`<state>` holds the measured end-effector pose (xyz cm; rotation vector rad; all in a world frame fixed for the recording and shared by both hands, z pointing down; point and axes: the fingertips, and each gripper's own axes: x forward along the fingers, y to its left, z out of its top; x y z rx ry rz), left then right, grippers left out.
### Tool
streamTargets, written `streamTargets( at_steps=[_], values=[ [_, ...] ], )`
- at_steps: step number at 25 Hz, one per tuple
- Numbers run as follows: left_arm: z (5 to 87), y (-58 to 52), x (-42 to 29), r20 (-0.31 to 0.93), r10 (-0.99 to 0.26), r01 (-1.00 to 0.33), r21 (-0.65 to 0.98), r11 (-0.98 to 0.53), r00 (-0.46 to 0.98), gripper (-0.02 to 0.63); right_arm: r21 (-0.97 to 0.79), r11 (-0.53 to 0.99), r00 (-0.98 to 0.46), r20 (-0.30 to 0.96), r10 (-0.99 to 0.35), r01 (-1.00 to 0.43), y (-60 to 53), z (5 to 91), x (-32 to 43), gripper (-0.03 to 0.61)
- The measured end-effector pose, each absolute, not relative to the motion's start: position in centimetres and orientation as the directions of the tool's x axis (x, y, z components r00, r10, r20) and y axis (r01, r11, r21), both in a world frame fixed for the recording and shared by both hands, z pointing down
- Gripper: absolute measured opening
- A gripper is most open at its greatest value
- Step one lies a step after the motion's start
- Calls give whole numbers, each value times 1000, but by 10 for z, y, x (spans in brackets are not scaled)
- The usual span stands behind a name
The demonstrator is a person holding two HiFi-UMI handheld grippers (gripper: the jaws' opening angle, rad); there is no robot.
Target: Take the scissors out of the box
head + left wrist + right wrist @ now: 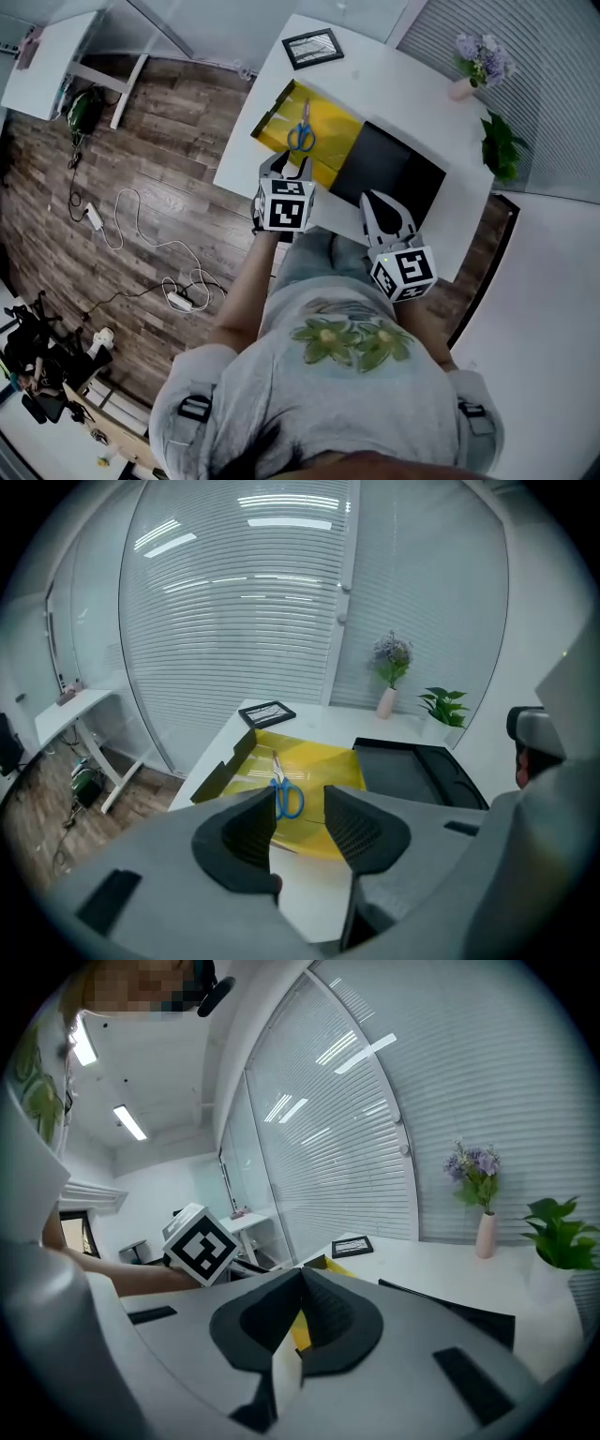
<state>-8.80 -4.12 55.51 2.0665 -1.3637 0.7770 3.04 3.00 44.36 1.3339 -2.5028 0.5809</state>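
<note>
The left gripper (pixel 300 825) points at the blue-handled scissors (pixel 286 797) lying in the yellow box (pixel 328 761), jaws wide and empty. The right gripper (pixel 302 1283) has its jaws closed together on nothing.

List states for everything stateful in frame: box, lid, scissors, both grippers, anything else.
yellow box: open.
black lid: off, lying beside the box.
scissors: blades closed, lying flat inside the box, untouched.
left gripper: jaws apart, empty, at the box's near edge.
right gripper: jaws together, empty.
picture frame: lying flat.
vase: upright.
</note>
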Motion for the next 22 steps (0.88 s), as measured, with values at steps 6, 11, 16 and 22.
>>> streamTargets(
  at_steps=[6,11,16,22],
  values=[
    [574,-53,-91,758,-582,-941,128,-312,296,141,-227,489,-538,411,-736,-842,16,448,31,7],
    [586,-63,-88,782,-557,-948,130,-292,279,141,-239,473,-530,417,-738,-848,4,453,37,6],
    [598,-71,-87,817,-513,-949,120,-293,262,141,-245,481,-539,431,-724,-842,-8,457,39,7],
    [612,-86,-82,843,-477,-949,111,-296,248,141,-265,484,-551,431,-714,-834,-29,463,43,7]
  ],
)
